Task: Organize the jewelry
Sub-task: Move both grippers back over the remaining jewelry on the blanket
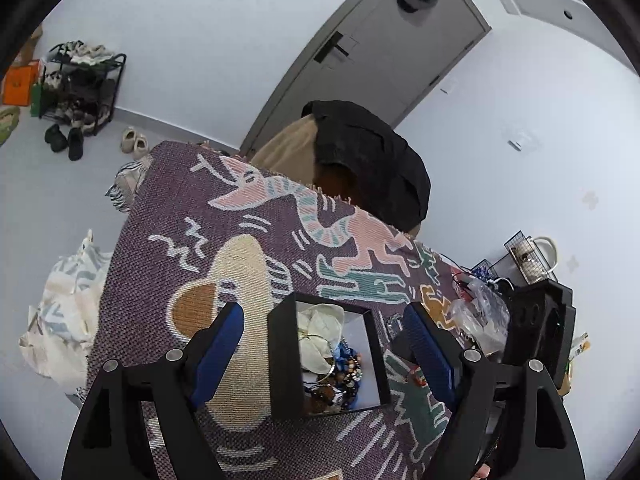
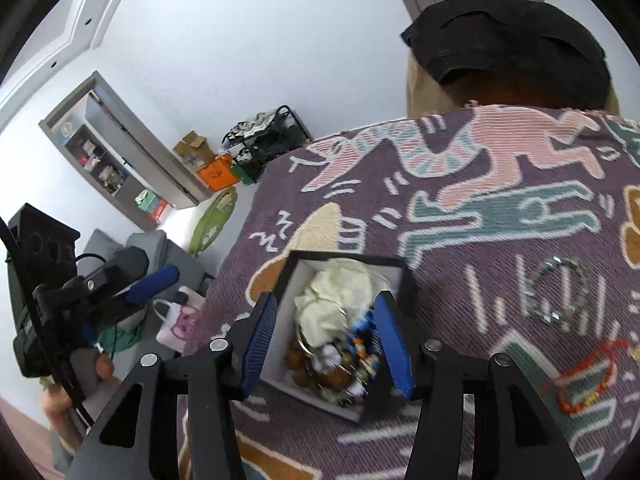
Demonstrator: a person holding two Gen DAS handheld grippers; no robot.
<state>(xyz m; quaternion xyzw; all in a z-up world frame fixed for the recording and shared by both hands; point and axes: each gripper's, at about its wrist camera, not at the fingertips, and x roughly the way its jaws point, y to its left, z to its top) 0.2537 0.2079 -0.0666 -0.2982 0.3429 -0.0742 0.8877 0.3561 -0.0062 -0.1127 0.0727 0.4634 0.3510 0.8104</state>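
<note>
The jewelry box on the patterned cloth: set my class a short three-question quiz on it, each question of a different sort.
1. True or false: the black box lies closed with its lid on.
2. Which lies on the patterned cloth outside the box? A) clear bead bracelet and orange-red bead bracelet; B) a watch; C) a pair of scissors.
3. Fill in: the cream-coloured fabric pouch lies ____ the box, next to the beaded jewelry.

Key
1. False: it is open, its contents showing.
2. A.
3. Inside. The right claw is open over the box, pressing on nothing; the left claw is open too.
</note>
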